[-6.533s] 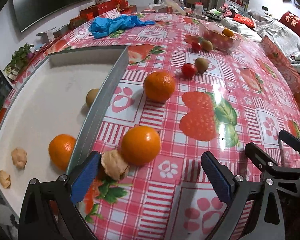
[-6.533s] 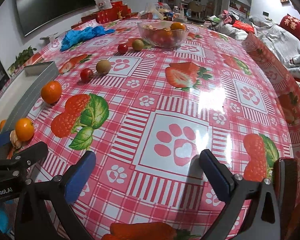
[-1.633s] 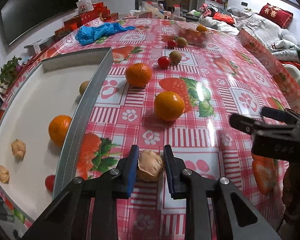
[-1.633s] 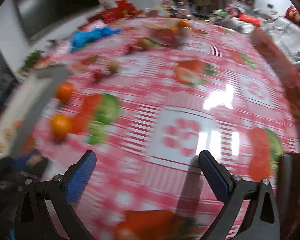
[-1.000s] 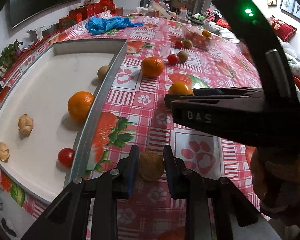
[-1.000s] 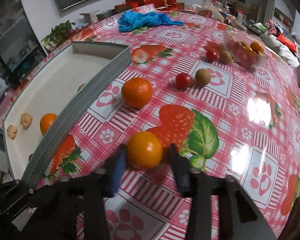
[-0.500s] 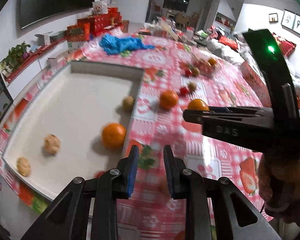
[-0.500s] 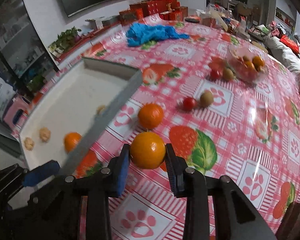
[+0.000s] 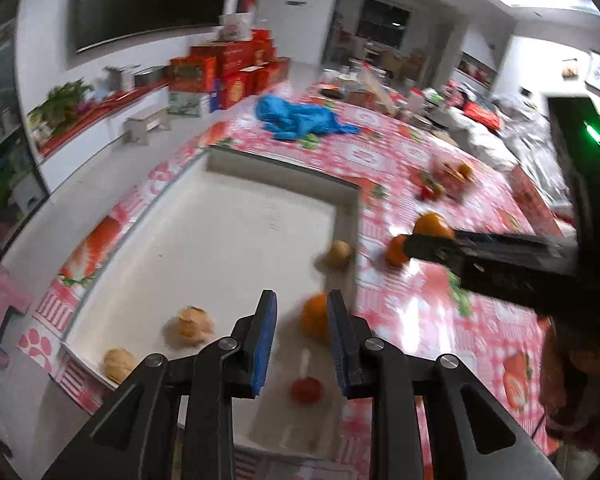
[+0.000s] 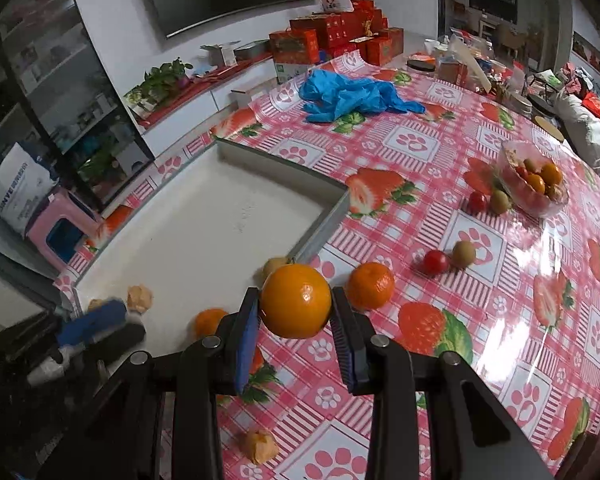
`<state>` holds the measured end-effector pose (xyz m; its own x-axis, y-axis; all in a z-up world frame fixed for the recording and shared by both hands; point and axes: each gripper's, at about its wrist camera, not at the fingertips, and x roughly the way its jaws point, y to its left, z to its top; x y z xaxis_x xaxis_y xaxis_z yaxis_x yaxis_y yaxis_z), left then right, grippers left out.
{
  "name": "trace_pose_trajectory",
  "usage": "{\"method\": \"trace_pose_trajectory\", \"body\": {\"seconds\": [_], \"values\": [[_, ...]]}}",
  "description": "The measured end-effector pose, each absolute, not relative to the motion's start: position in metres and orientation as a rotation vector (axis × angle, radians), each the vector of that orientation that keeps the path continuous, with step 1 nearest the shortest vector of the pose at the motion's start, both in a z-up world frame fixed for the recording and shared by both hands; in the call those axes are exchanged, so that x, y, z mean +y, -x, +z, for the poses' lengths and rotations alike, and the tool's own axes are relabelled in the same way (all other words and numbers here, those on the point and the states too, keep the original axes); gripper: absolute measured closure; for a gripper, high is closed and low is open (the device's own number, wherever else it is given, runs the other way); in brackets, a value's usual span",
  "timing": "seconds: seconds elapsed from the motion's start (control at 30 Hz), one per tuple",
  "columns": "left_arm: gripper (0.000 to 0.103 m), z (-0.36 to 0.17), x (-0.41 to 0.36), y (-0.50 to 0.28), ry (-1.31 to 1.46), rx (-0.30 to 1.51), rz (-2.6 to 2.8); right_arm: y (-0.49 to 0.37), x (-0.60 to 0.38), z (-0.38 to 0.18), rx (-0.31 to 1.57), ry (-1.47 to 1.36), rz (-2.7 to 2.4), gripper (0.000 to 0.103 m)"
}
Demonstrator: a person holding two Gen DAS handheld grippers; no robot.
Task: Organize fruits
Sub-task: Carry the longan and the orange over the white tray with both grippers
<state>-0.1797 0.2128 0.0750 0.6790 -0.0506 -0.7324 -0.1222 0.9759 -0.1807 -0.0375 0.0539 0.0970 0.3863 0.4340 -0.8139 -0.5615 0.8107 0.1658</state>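
1. Lifted since a second ago: the held orange (image 10: 296, 296), which then sat on the tablecloth (image 10: 440, 360), is now clear of it, clamped between the pads of the right gripper (image 10: 295, 308).
2. The left gripper (image 9: 301, 304) gripped a walnut a second ago. Its jaws now stand narrow with nothing between them.
3. A walnut (image 10: 260, 446) lies on the tablecloth at 6 o'clock from the held orange.
4. The white tray (image 10: 324, 220) lies at 10 o'clock and contains the tray orange (image 10: 210, 320) and a tomato (image 9: 307, 390).
5. The loose orange (image 10: 370, 285) rests on the tablecloth at 3 o'clock.
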Motion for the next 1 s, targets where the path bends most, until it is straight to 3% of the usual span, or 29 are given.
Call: {"method": "trace_pose_trajectory", "body": {"seconds": [0.4, 0.67, 0.7, 0.77, 1.0], "values": [[0.075, 0.026, 0.109, 0.178, 0.074, 0.981, -0.138, 0.037, -0.013, 0.09, 1.01, 0.09, 0.535, 0.065], [0.076, 0.011, 0.113, 0.164, 0.099, 1.007, -0.101, 0.037, -0.012, 0.092, 1.002, 0.082, 0.55, 0.065], [0.081, 0.01, 0.114, 0.164, 0.105, 1.006, -0.106, 0.037, -0.01, 0.092, 1.001, 0.083, 0.553, 0.065], [0.081, 0.01, 0.117, 0.165, 0.119, 1.009, -0.107, 0.037, -0.008, 0.093, 1.0, 0.082, 0.559, 0.065], [0.081, 0.039, 0.138, 0.169, 0.172, 0.94, -0.093, 0.037, 0.003, 0.097, 0.998, 0.088, 0.583, 0.065]]}}
